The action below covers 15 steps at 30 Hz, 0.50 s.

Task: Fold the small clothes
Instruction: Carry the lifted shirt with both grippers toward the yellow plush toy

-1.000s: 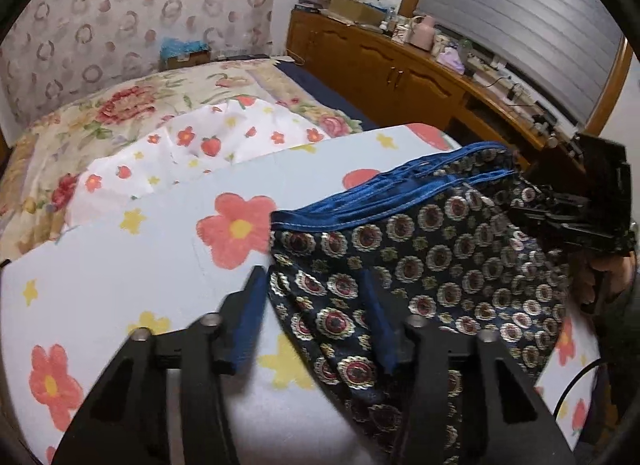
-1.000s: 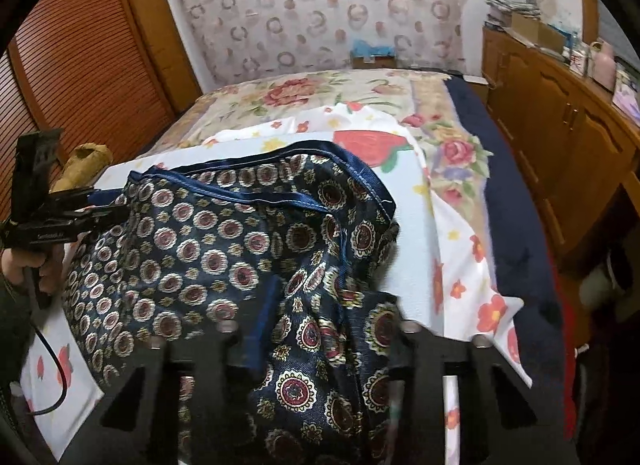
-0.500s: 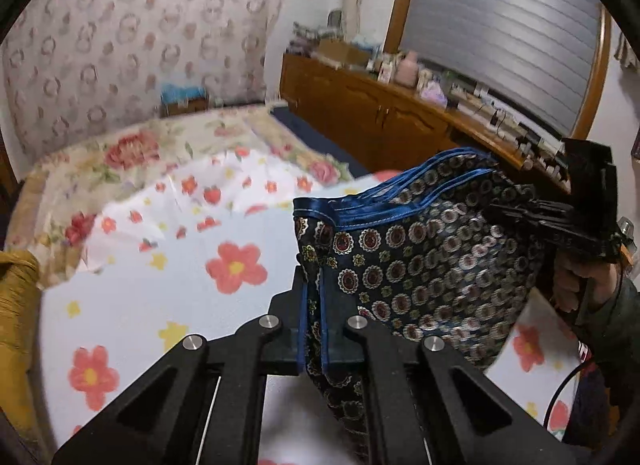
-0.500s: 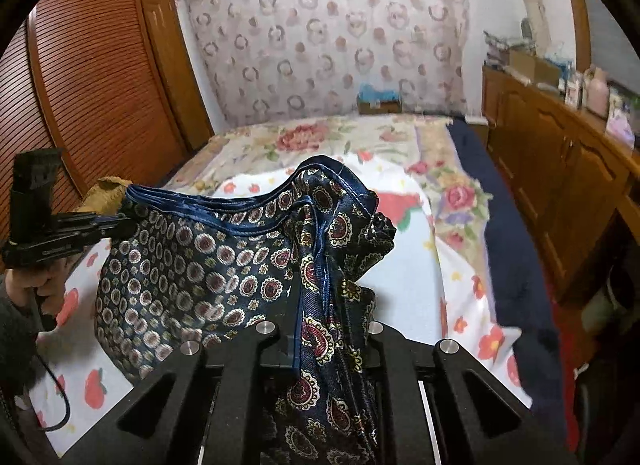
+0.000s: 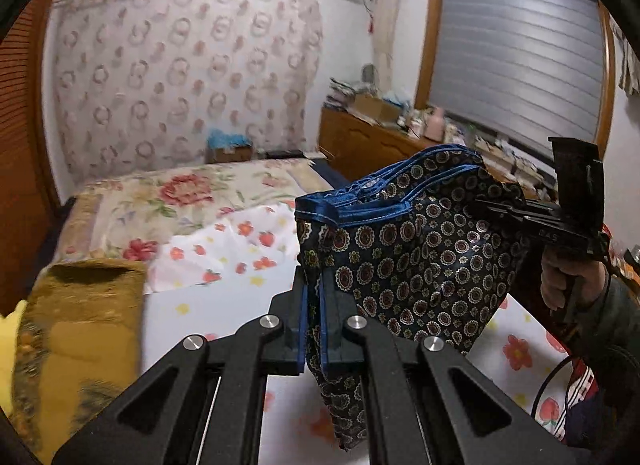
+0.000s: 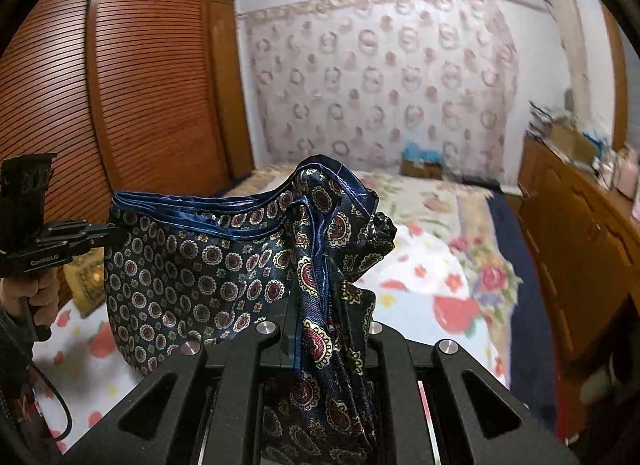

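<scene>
A dark navy garment (image 5: 400, 257) with round medallions and a blue satin waistband hangs in the air above the bed, stretched between both grippers. My left gripper (image 5: 313, 289) is shut on one end of the waistband, and cloth trails down between its blue pads. The right gripper (image 5: 476, 201) grips the far end, with a hand (image 5: 568, 277) on its handle. In the right wrist view the garment (image 6: 192, 265) bunches over my right gripper (image 6: 320, 317), which is shut on a thick fold. There the left gripper (image 6: 116, 229) pinches the other corner.
Below lies the bed with a white flowered sheet (image 5: 224, 305) and a floral quilt (image 5: 180, 193) behind it. A mustard cushion (image 5: 80, 317) sits at the left. A cluttered wooden dresser (image 6: 580, 249) runs along the right, and a slatted wardrobe (image 6: 120, 105) stands left.
Both grippers went from open around the garment on the bed to shut on it. They then lifted it clear of the sheet, and it now hangs between them.
</scene>
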{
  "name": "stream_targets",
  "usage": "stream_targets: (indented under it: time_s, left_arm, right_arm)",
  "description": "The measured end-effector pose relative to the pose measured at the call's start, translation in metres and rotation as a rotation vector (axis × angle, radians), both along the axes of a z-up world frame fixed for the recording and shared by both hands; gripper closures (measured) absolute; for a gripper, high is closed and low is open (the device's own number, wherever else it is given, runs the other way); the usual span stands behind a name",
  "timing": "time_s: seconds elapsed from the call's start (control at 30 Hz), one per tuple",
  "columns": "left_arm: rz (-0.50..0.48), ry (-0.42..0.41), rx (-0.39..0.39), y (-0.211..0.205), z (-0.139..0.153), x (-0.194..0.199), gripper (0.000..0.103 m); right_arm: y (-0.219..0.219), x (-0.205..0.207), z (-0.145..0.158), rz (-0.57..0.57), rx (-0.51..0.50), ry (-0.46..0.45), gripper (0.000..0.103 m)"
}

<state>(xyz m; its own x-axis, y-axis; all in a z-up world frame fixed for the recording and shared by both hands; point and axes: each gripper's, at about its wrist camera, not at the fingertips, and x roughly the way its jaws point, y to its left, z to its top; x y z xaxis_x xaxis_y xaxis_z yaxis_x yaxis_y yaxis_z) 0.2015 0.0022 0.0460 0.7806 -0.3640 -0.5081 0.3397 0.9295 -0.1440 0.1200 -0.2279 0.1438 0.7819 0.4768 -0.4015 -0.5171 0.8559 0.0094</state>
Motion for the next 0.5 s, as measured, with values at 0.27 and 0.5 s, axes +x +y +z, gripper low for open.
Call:
stream_targets:
  time_s: [0.27,0.5]
  left_arm:
    - [0.16,-0.047,-0.029,0.075,0.004,-0.034,0.098]
    - [0.296,-0.059,-0.044,0.129,-0.002,-0.051,0.098]
  right_arm:
    - [0.053,0.018,0.013,0.144,-0.042,-0.058,0.091]
    - [0.099,0.077,0.026,0.272,-0.098,-0.106,0.091]
